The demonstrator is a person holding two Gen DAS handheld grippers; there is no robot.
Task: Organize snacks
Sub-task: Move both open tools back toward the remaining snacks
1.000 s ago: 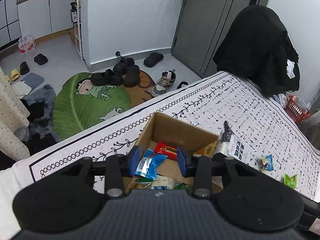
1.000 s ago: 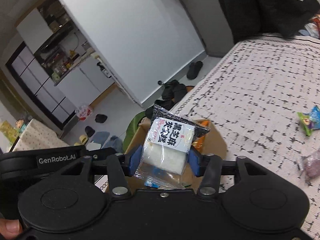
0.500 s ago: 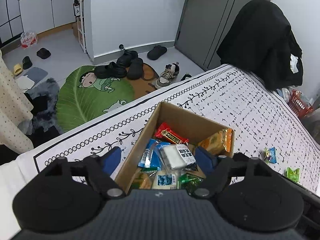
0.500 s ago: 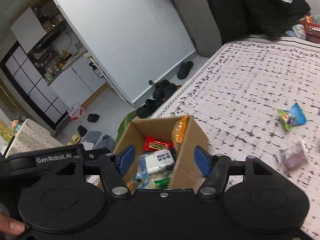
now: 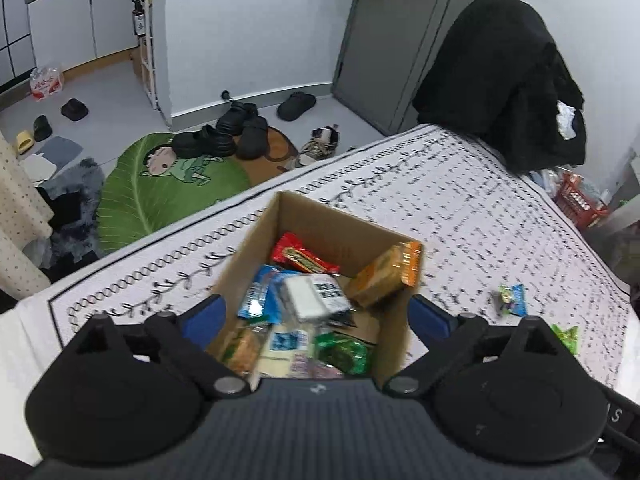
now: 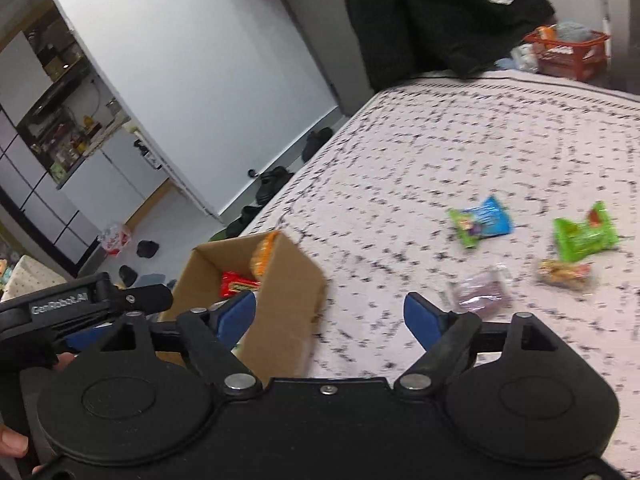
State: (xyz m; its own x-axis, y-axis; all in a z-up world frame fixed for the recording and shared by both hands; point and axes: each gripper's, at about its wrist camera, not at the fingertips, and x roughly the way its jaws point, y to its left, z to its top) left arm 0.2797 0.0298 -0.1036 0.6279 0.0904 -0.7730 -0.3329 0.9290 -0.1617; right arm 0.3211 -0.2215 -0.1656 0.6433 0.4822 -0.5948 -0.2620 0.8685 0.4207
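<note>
Both my jaws are opening, nothing between them: left gripper above the brown cardboard box, right gripper beside it.

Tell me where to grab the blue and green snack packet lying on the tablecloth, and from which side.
Take the blue and green packet across its puffed middle, coming from above with the right gripper, whose jaws are opening with nothing between them. It lies flat on the tablecloth, apart from its neighbours, and its crimped ends look thin and slippery.

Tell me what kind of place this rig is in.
Most likely a small lived-in apartment: shoes on a cartoon leaf rug by the door, kitchen cabinets behind, a cloth-covered table with a snack box.
</note>
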